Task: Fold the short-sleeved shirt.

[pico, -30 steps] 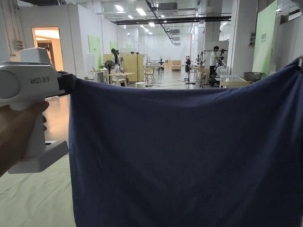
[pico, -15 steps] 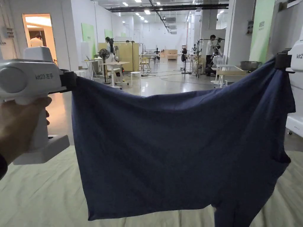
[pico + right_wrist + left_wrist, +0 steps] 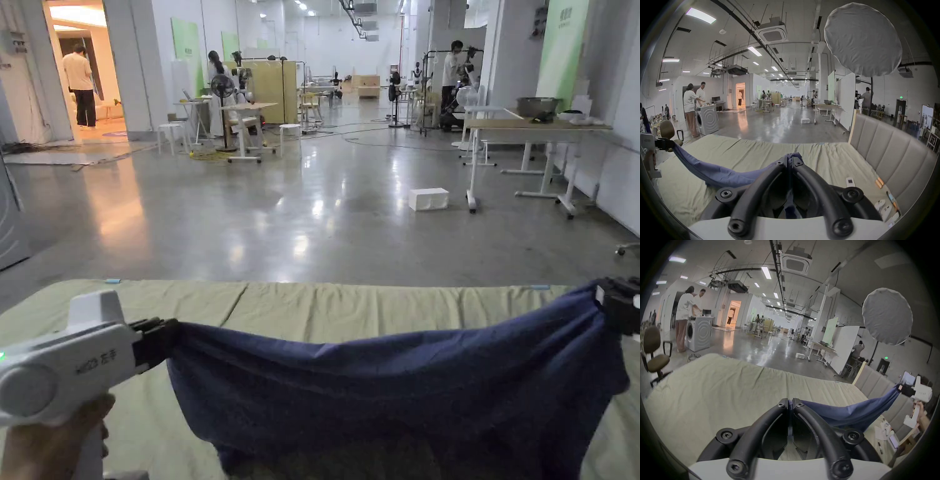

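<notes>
So we've got the navy shirt (image 3: pixel 400 400) slung between both grippers, low over the bed sheet (image 3: pixel 350 309). Left gripper (image 3: pixel 790 403) is clenched on one corner of the fabric w/ both jaws pressed together on it; right gripper (image 3: pixel 790 158) likewise, clamped on a bunched-up bit at the other end. Top edge sags in a curve between us, and the lower part of the shirt seems to touch or nearly touch the sheet, can't tell exactly from the head view. Progress, as we judge it: early. No clean fold is visible yet; the cloth just hangs loose and doubled on itself. What's left, prob: lay it flat on the bed, smooth it, tuck sleeves in, then fold the body over. Padded headboard (image 3: pixel 893 155) sits off to our right, clear of the shirt.
</notes>
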A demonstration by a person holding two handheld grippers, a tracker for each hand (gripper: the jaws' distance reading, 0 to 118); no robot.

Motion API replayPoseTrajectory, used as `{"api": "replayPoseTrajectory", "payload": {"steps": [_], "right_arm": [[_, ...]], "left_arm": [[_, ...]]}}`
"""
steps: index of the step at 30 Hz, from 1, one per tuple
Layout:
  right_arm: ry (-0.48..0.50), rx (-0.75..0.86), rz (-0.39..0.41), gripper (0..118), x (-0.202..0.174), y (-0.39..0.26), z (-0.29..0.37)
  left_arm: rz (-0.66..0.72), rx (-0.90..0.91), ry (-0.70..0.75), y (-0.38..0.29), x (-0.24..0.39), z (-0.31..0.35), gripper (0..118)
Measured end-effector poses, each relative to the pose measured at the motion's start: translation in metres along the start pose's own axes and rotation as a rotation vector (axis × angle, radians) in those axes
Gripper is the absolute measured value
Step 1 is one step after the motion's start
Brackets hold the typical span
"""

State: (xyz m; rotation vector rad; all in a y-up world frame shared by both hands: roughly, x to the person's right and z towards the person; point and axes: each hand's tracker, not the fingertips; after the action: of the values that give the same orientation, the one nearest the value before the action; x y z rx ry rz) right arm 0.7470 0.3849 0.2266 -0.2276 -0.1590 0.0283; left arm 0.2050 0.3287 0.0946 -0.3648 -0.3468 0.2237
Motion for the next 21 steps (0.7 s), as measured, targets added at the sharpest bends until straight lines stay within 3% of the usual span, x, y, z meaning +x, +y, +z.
{"api": "replayPoseTrajectory", "payload": {"steps": [2,4,6,7,10,11,13,14,17,19,21], "right_arm": [[0.005,-0.017,-0.025,5,0.011,-0.030,0.036],[0.019,-0.089,-0.053,5,0.018,-0.062,0.071],[0.026,-0.117,-0.122,5,0.022,-0.103,0.107],[0.029,-0.130,-0.120,5,0.021,-0.119,0.122],[0.000,-0.196,-0.108,5,0.010,-0.167,0.170],[-0.003,-0.224,-0.149,5,0.008,-0.182,0.185],[-0.035,-0.281,-0.253,5,0.004,-0.209,0.216],[-0.020,-0.292,-0.268,5,0.002,-0.222,0.230],[-0.055,-0.382,-0.230,5,-0.005,-0.250,0.253],[-0.046,-0.451,-0.246,5,0.008,-0.280,0.254],[-0.049,-0.498,-0.177,5,0.008,-0.294,0.251]], "left_arm": [[0.062,-0.003,-0.026,-0.039,0.001,0.033,5],[0.040,-0.027,-0.040,-0.071,-0.014,0.064,5],[0.052,-0.051,-0.006,-0.123,-0.009,0.099,5],[0.085,-0.085,-0.038,-0.130,-0.045,0.111,5],[0.080,-0.127,-0.053,-0.198,-0.011,0.163,5],[0.087,-0.144,-0.065,-0.188,-0.044,0.170,5],[0.141,-0.196,-0.095,-0.216,-0.033,0.197,5],[0.156,-0.230,-0.101,-0.233,-0.024,0.213,5],[0.123,-0.303,-0.057,-0.243,-0.037,0.229,5],[0.134,-0.333,-0.071,-0.248,-0.054,0.228,5],[0.096,-0.386,-0.048,-0.258,-0.054,0.227,5]]}}
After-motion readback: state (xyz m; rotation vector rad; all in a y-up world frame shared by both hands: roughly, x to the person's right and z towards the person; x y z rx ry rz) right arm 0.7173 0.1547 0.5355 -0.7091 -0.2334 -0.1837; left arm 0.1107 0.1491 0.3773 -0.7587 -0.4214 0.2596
